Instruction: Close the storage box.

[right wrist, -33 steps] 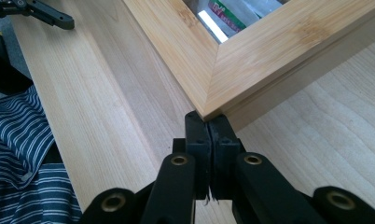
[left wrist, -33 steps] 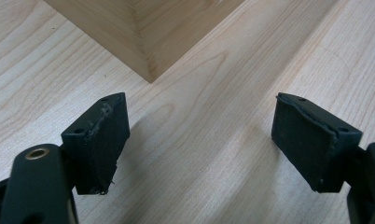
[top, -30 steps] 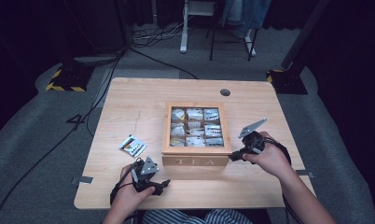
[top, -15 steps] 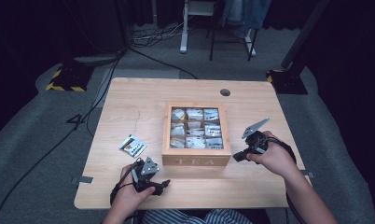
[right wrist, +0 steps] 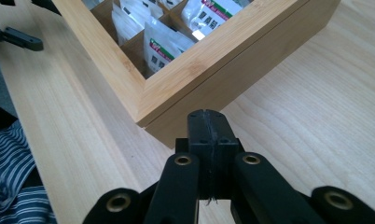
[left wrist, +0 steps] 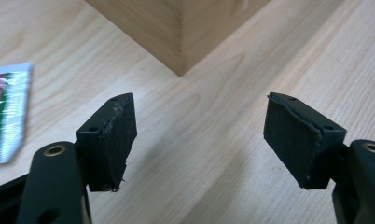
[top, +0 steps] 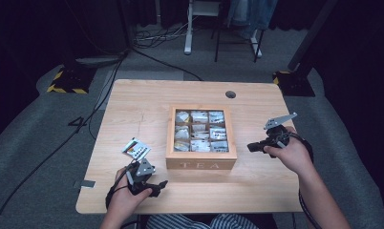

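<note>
At the table's (top: 133, 95) near edge, a person in a striped shirt holds a two-jaw gripper in each hand. The left gripper (top: 157, 186) lies low by the front edge, its jaws spread apart with nothing but bare wood between them; they have just been closing a little. In the left gripper view, its pads (left wrist: 113, 140) frame a near corner of the wooden tea box (left wrist: 176, 28), which stands just ahead of them, untouched. A loose tea packet (top: 136, 148), white with red and green print, lies flat on the table just beyond the left hand (top: 125, 198) and to the left of the box, apart from both.

The tea box, lettered TEA on its front wall (top: 201, 164), sits open at mid-table, its compartments filled with upright white sachets (top: 198, 131).

To the box's right, the right hand (top: 290, 155) is raised off the table, with the right gripper (top: 251, 147) aimed sidelong at the box. Its jaws are pressed together, empty, and the right gripper view puts their tip (right wrist: 208, 122) near the box's lower corner without contact.
</note>
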Demonstrator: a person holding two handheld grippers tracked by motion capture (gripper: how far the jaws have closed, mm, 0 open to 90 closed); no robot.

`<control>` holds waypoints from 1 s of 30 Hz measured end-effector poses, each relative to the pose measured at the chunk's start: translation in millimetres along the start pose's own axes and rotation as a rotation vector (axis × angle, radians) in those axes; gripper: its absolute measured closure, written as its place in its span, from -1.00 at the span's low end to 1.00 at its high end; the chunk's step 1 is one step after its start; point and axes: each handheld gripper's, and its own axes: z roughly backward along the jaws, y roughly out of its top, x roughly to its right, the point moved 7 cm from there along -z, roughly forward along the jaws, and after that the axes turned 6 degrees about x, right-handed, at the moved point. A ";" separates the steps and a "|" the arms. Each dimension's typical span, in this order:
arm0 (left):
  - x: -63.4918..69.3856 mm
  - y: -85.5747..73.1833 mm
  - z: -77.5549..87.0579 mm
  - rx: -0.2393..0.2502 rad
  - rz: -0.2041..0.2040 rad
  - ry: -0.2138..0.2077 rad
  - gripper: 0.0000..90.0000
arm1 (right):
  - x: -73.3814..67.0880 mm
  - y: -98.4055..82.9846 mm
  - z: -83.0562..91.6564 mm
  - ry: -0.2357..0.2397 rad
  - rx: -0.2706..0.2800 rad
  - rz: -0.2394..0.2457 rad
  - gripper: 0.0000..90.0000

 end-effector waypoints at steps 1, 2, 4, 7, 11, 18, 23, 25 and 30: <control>-1.9 0.9 2.5 0.008 0.002 0.011 -0.41 | 0.0 0.0 0.0 0.000 0.000 0.000 1.00; -3.3 1.6 5.1 0.012 0.001 0.014 -0.41 | 2.8 -2.8 -0.1 -0.018 -0.004 0.012 1.00; -5.2 1.9 10.3 0.014 0.005 0.023 -0.41 | 5.2 -4.2 1.1 -0.031 0.001 0.017 1.00; -9.2 0.8 17.5 0.018 0.009 0.040 -0.41 | 13.5 -7.2 9.0 -0.062 0.047 0.029 1.00; -15.1 -2.3 25.1 0.026 0.034 0.062 -0.40 | 26.2 -19.1 20.1 -0.104 0.113 0.037 1.00; -27.9 -14.5 30.4 -0.010 0.060 0.096 -0.40 | 36.7 -39.4 24.0 -0.128 0.176 0.029 1.00; -37.3 -20.9 28.2 -0.018 0.077 0.107 -0.38 | 48.5 -53.3 25.4 -0.160 0.207 0.013 1.00; -41.6 -22.2 29.2 -0.017 0.082 0.107 -0.38 | 56.1 -59.5 25.7 -0.173 0.216 0.005 1.00; -48.7 -28.2 33.4 -0.010 0.114 0.118 -0.39 | 74.0 -77.2 23.5 -0.209 0.220 -0.018 1.00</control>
